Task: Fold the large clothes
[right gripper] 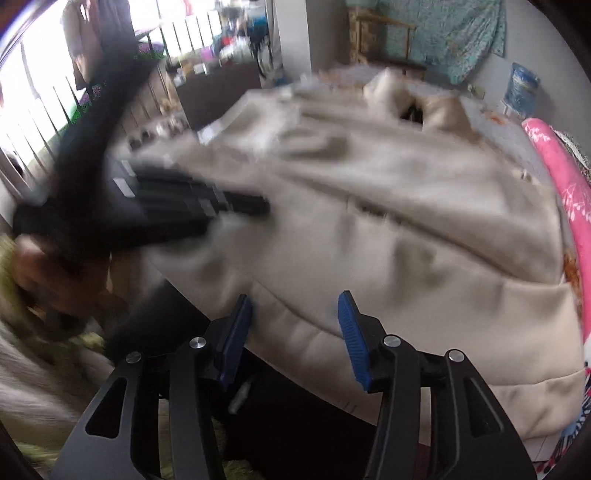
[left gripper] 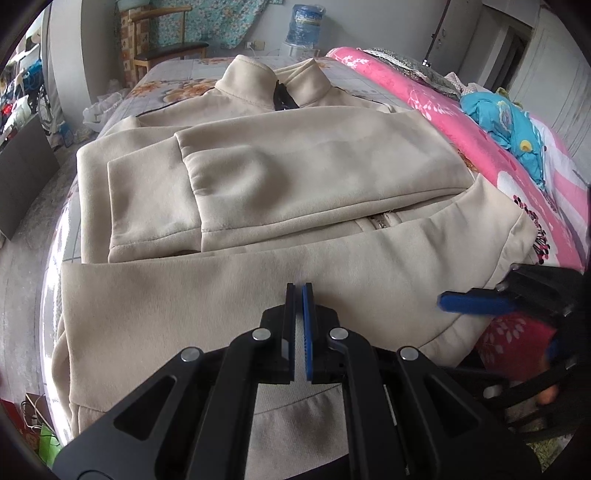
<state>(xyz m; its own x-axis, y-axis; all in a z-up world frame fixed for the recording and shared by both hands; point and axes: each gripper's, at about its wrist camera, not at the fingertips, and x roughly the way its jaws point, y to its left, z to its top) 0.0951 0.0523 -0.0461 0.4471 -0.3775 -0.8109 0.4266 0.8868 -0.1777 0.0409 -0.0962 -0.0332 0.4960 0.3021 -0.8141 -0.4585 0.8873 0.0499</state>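
Note:
A beige zip-up jacket [left gripper: 295, 166] lies flat on the bed, collar at the far end, both sleeves folded across its chest. My left gripper [left gripper: 299, 291] is shut just above the jacket's near hem band, and no cloth shows between its pads. The right wrist view is motion-blurred. There the jacket [right gripper: 369, 221] fills the middle, and my right gripper [right gripper: 295, 306] stands open over the near hem edge, its blue pads apart and not pressing the cloth. One blue finger [left gripper: 472, 303] of the right gripper shows by the jacket's right corner. The left gripper [right gripper: 255, 206] is a dark blur at the left.
The bed has a floral sheet [left gripper: 177, 85]. A pink quilt [left gripper: 443, 110] runs along its right side, with a blue garment [left gripper: 509, 122] on it. A wooden chair [left gripper: 166, 44] and a water bottle [left gripper: 304, 26] stand beyond the bed. Floor and clutter lie at the left.

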